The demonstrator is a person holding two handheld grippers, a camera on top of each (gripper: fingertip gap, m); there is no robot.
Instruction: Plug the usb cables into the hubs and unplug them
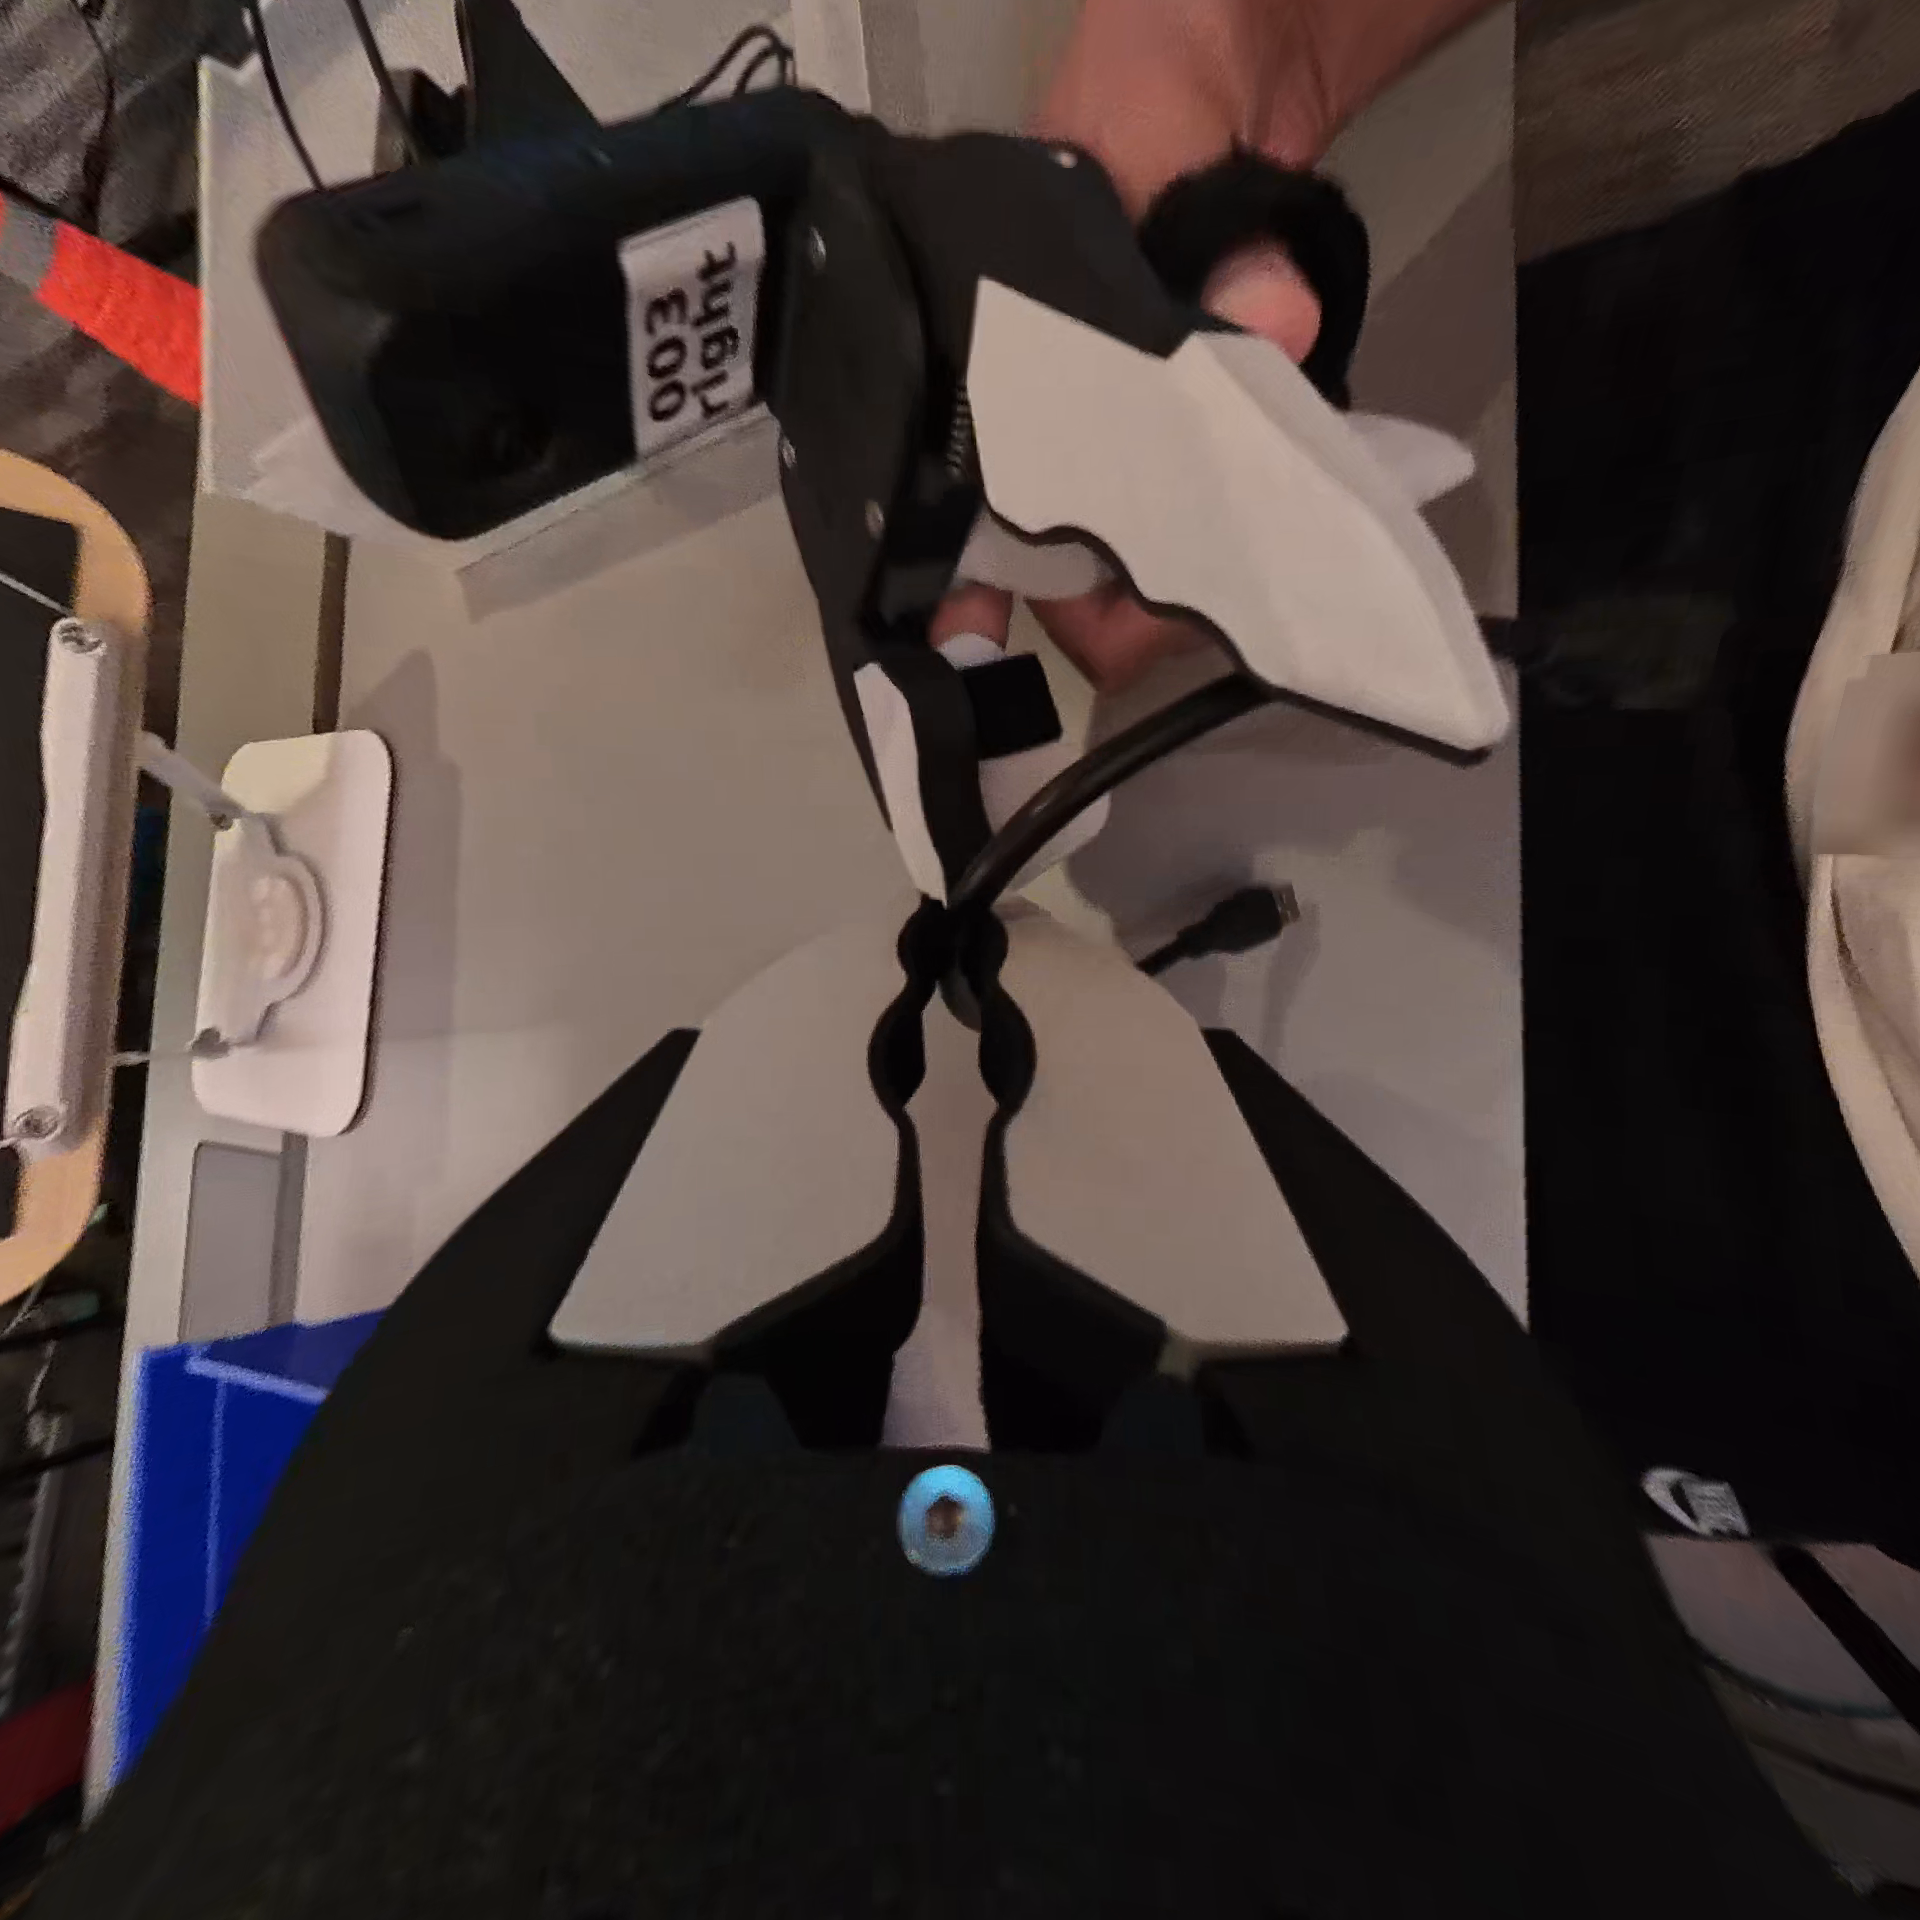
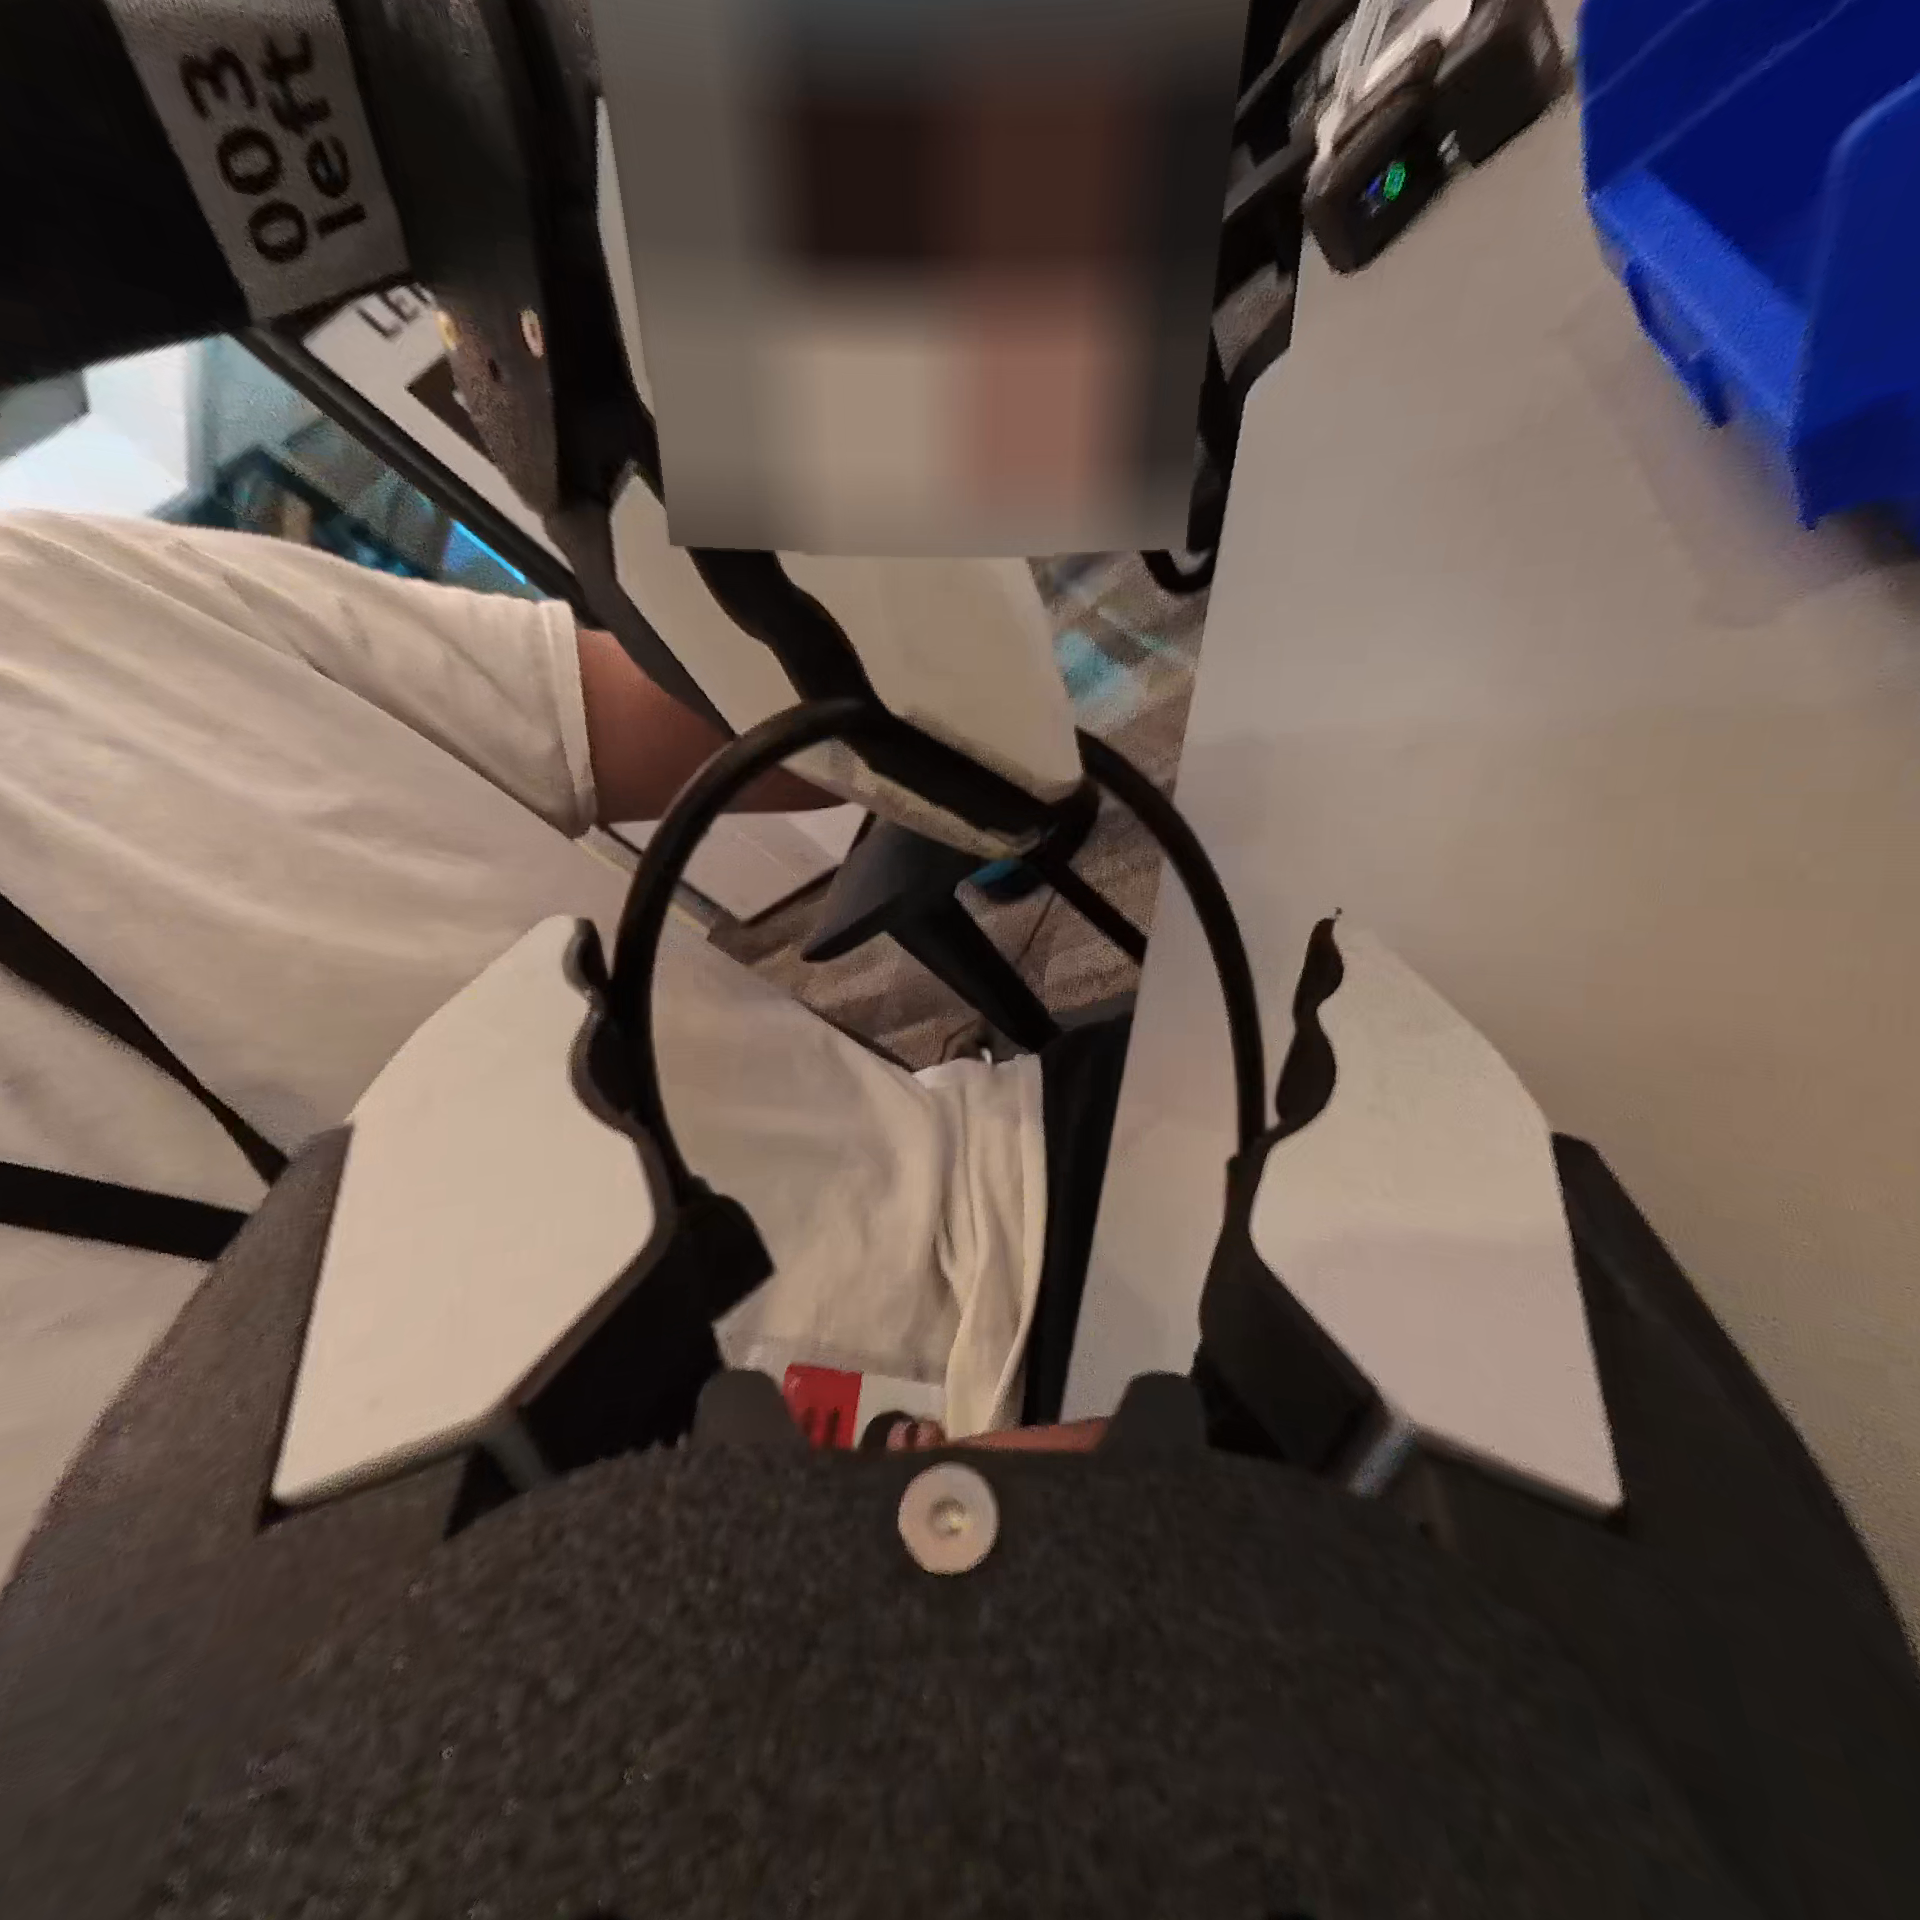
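Note:
My left gripper (image 1: pixel 951 951) is shut on a black cable (image 1: pixel 1091 769) near its fingertips, above the white table (image 1: pixel 623 831). The cable's black USB plug (image 1: pixel 1242 920) hangs free just right of the fingers. My right gripper (image 1: pixel 1210 810), held by a hand, faces the left one closely and is open. In the right wrist view the right gripper (image 2: pixel 951 987) is open, and the cable (image 2: pixel 727 774) arcs in a loop between its fingers without being clamped. The left gripper (image 2: pixel 821 665) pinches the top of the loop. A white hub (image 1: pixel 301 935) lies at the table's left.
A blue bin (image 1: pixel 218 1475) stands at the table's near-left corner and also shows in the right wrist view (image 2: pixel 1766 260). A white bar on a wooden board (image 1: pixel 62 883) sits left of the hub. A dark device with a green light (image 2: pixel 1382 187) lies beyond. The person's white shirt (image 2: pixel 260 779) is close.

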